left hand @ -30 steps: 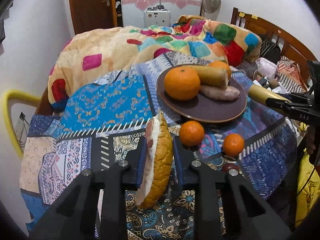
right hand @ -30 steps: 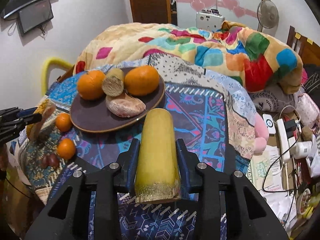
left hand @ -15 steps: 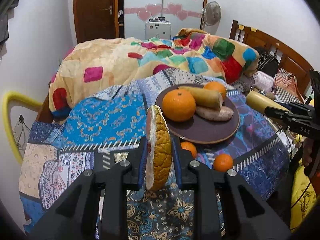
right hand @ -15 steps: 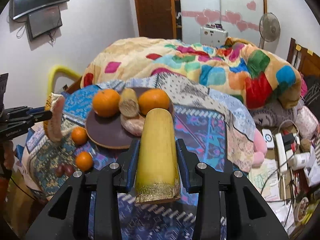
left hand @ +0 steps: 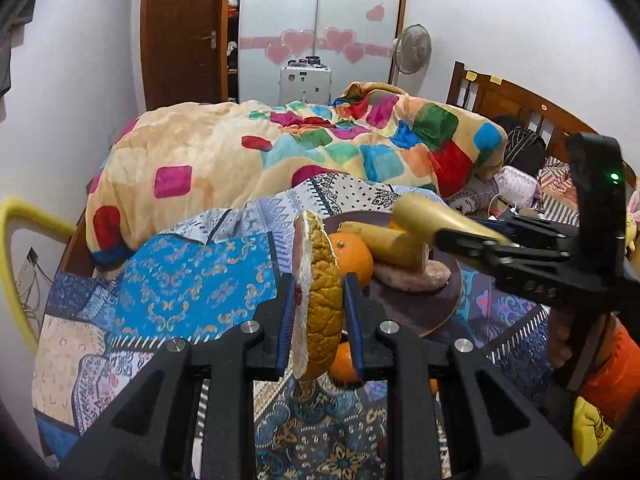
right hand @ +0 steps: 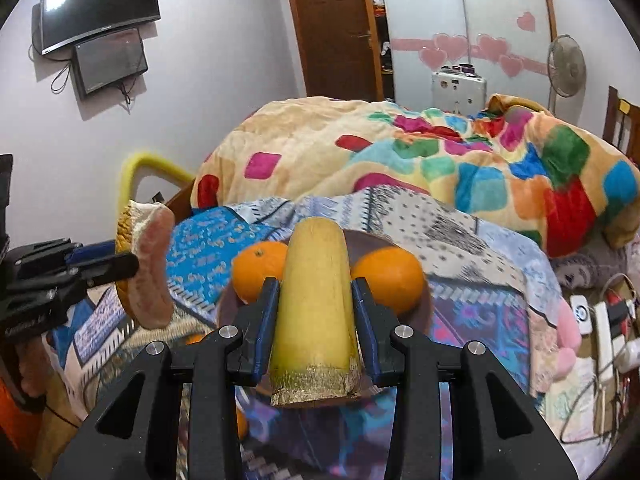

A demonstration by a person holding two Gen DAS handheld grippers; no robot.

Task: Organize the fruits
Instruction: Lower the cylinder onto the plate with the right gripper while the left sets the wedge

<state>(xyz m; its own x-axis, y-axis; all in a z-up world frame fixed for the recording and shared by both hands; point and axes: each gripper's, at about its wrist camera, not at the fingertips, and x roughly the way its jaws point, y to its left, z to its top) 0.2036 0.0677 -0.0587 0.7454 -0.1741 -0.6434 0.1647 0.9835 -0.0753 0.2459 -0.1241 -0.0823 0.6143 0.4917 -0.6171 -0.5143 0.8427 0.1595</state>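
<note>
left gripper (left hand: 318,304): fingers clenched on bumpy yellow-brown fruit wedge (left hand: 318,300), frame centre, aloft | round dark brown plate (left hand: 416,312): two oranges, stalk, pink tuber loaded | right gripper (right hand: 314,320): clamps pale yellow cut stalk (right hand: 314,304) above plate | small oranges on bed left

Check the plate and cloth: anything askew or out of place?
One small orange lies on the patterned cloth beside the brown plate, not on it. The plate's near edge looks tilted on the soft bedding. Nothing looks spilled or damaged.
</note>
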